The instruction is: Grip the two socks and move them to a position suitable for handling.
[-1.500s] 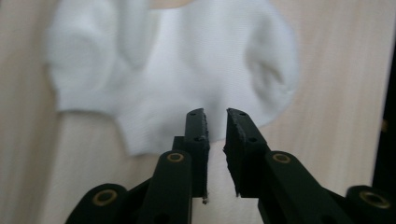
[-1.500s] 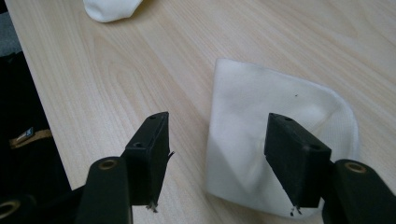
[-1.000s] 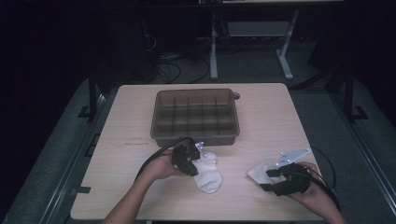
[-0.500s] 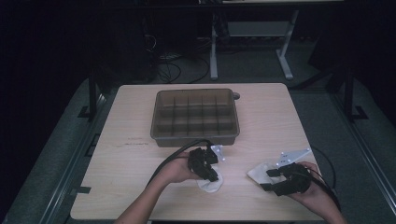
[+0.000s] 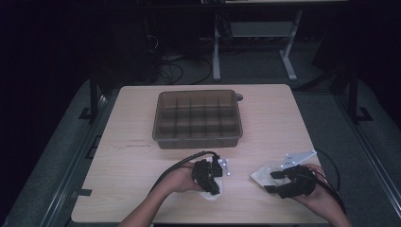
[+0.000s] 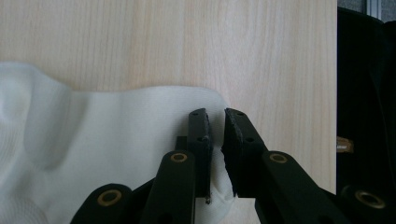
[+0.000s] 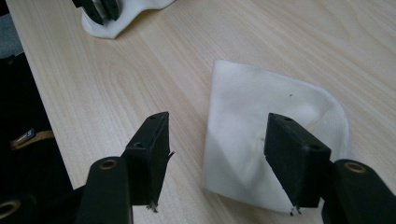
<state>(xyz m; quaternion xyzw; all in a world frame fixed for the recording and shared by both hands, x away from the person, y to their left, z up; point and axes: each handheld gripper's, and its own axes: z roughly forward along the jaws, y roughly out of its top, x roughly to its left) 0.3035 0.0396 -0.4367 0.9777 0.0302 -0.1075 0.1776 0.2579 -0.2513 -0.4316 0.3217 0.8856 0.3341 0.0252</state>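
Note:
A white sock (image 6: 93, 140) lies near the table's front edge, mostly hidden under my left gripper (image 5: 214, 190) in the high view, where a bit of the sock (image 5: 211, 196) peeks out. My left gripper (image 6: 215, 114) is shut on a fold of the sock near its rounded end. To the right lies a second white sock (image 5: 260, 175), folded flat. My right gripper (image 5: 270, 182) stands open over it. In the right gripper view its jaws (image 7: 217, 119) straddle the near edge of that sock (image 7: 261, 98), one jaw over bare wood.
A brown tray (image 5: 196, 92) with several compartments stands at the middle back of the wooden table (image 5: 283, 123). The table's front edge lies just behind both hands. Dark floor and desk legs surround the table.
My left gripper has slid to the right across the sock, which now lies mostly under it. The right gripper and its sock have stayed put.

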